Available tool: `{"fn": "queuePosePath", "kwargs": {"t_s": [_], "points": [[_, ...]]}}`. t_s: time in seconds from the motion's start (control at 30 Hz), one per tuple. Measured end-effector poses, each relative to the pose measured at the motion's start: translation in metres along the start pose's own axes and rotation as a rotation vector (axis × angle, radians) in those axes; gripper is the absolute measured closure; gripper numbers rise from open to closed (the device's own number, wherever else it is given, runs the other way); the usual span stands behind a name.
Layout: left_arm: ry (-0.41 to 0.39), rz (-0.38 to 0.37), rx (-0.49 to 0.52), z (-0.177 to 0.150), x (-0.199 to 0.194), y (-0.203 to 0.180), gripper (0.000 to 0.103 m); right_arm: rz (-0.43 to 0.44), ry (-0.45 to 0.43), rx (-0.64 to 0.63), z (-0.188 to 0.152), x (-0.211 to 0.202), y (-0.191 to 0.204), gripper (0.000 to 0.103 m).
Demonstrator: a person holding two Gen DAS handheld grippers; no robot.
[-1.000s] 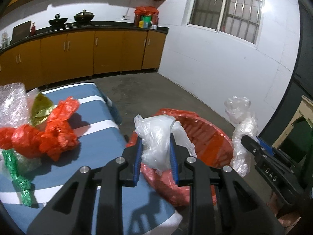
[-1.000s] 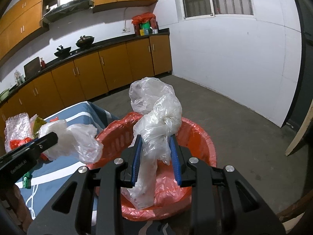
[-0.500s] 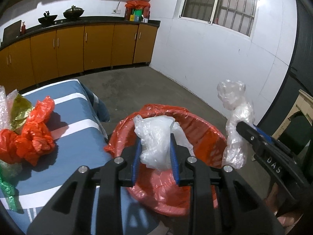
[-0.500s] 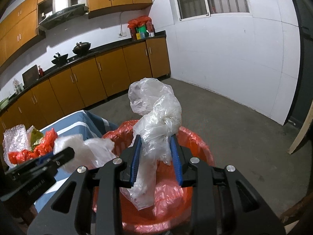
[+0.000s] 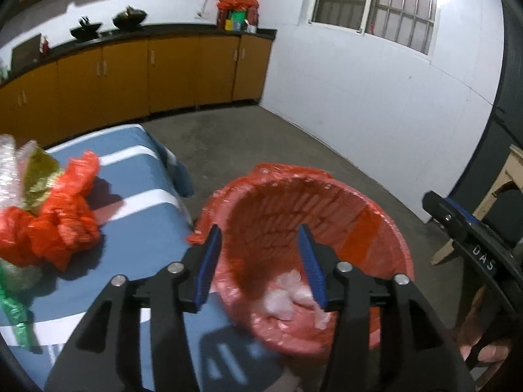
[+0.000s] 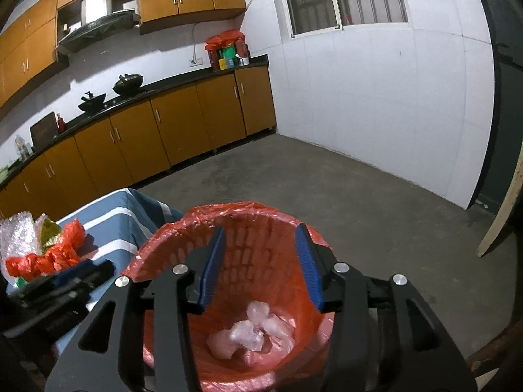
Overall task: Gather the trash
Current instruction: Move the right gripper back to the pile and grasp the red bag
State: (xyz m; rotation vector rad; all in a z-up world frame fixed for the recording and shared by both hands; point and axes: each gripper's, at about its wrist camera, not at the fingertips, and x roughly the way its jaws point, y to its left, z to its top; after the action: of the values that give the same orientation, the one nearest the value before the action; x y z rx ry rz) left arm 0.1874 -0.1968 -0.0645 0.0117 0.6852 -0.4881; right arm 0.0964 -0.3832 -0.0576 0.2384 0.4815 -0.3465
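Note:
A basket lined with a red bag [image 5: 385,228] [image 6: 163,238] stands on the floor beside the table. Crumpled clear plastic bags [image 5: 287,297] [image 6: 251,330] lie at its bottom. My left gripper [image 5: 260,245] hangs over the basket, jaws opening, nothing between its blue pads. My right gripper [image 6: 260,241] is likewise above the basket, jaws opening and empty; it also shows at the right edge of the left wrist view [image 5: 470,238]. On the blue striped table [image 5: 140,228] lie red plastic bags [image 5: 62,225] [image 6: 55,254], bubble wrap [image 6: 16,238] and a green wrapper [image 5: 13,307].
Orange kitchen cabinets [image 6: 163,130] with a dark counter run along the far wall, woks and jars on top. Bare concrete floor [image 6: 359,196] spreads right of the basket up to the white wall. A wooden frame [image 5: 510,176] leans at far right.
Both grippers opened and let go of their clear plastic bags, which dropped into the red-lined basket. The left gripper moved a little closer over the basket.

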Motion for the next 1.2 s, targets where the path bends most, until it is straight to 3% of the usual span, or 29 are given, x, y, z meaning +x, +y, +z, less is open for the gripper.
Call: {"fn": "queuePosePath", "kwargs": {"t_s": [0.2,0.47,0.87,1.2], "points": [[-0.071,0.117,0.052,-0.011,-0.034,0.010,0.035,0.013,0.004,-0.050,-0.010,-0.008,0.013,0.053],[-0.124,0.252,0.037,-0.030,-0.078,0.050,0.031,0.088,0.022,-0.096,-0.015,-0.016,0.047,0.053],[-0.187,0.471,-0.142,-0.050,-0.145,0.147,0.029,0.312,0.060,-0.240,-0.023,-0.009,0.165,0.053],[-0.243,0.594,-0.226,-0.058,-0.184,0.202,0.029,0.484,0.181,-0.282,-0.028,0.048,0.273,0.053]]}}
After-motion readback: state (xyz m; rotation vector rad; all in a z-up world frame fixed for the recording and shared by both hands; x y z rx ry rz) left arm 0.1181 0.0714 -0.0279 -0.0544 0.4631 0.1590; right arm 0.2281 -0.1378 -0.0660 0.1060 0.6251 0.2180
